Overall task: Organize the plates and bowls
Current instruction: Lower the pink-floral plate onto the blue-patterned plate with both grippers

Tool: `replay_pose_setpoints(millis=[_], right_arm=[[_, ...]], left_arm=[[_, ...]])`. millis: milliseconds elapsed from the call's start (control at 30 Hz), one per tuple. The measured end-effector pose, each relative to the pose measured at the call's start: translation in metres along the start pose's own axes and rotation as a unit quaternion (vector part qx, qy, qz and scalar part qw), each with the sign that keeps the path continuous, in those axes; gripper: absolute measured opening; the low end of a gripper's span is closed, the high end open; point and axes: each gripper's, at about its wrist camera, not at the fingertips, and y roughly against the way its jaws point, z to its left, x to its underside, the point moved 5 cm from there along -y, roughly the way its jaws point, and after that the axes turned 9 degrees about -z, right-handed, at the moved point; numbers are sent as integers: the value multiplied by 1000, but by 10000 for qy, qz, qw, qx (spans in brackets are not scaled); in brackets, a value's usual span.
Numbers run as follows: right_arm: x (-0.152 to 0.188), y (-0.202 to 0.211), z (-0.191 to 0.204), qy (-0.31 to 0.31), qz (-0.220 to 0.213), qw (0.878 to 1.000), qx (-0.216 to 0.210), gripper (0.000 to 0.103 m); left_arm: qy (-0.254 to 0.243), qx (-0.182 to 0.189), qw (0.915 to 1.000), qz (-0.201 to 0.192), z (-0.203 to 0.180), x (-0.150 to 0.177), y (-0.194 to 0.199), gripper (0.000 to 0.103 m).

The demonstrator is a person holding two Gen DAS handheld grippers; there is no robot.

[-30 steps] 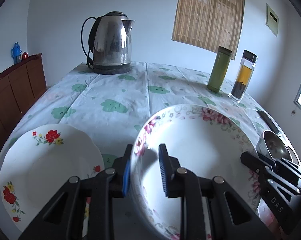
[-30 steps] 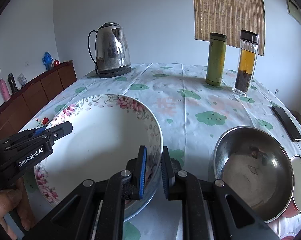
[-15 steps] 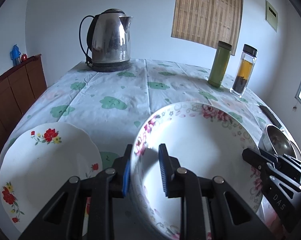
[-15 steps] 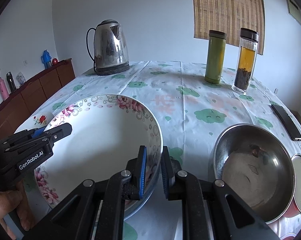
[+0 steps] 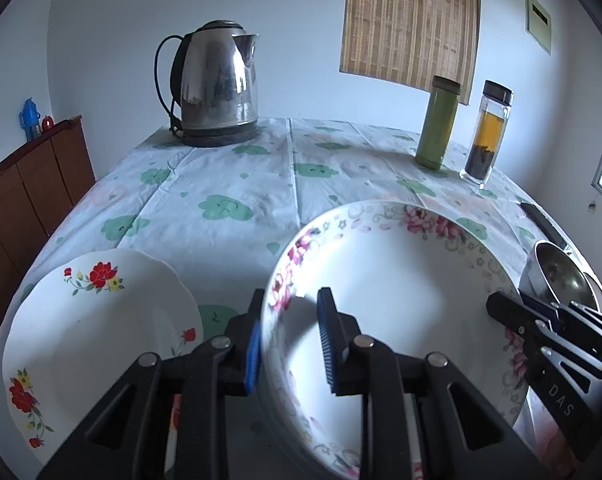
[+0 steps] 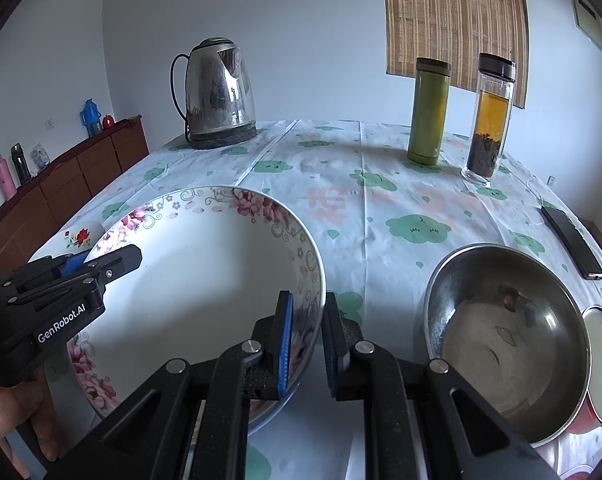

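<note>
A large white bowl with a pink flower rim (image 5: 401, 280) (image 6: 205, 280) is held between both grippers above the table. My left gripper (image 5: 291, 340) is shut on its left rim, one finger inside and one outside. My right gripper (image 6: 307, 340) is shut on its right rim. Each gripper shows in the other's view, the right one (image 5: 549, 340) and the left one (image 6: 61, 292). A white plate with red flowers (image 5: 93, 332) lies on the table left of the bowl. A steel bowl (image 6: 505, 332) sits to the right.
A steel kettle (image 5: 217, 92) stands at the far side of the flowered tablecloth (image 5: 229, 200). A green flask (image 6: 427, 112) and a tea bottle (image 6: 489, 120) stand far right. A dark phone (image 6: 573, 242) lies near the right edge. A wooden cabinet (image 5: 29, 200) is left.
The bowl and both grippers have risen slightly and moved a little toward the near side; the kettle and bottles sit higher and farther in both views. Both grips are unchanged.
</note>
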Motion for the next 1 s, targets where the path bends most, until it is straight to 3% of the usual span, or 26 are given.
replay_pose_setpoints(millis=[1000], right_arm=[[4,-6,-1,-65,214,9997,-53,15]], left_arm=[[-603,-444,9972,59,-9,2,-1,22]])
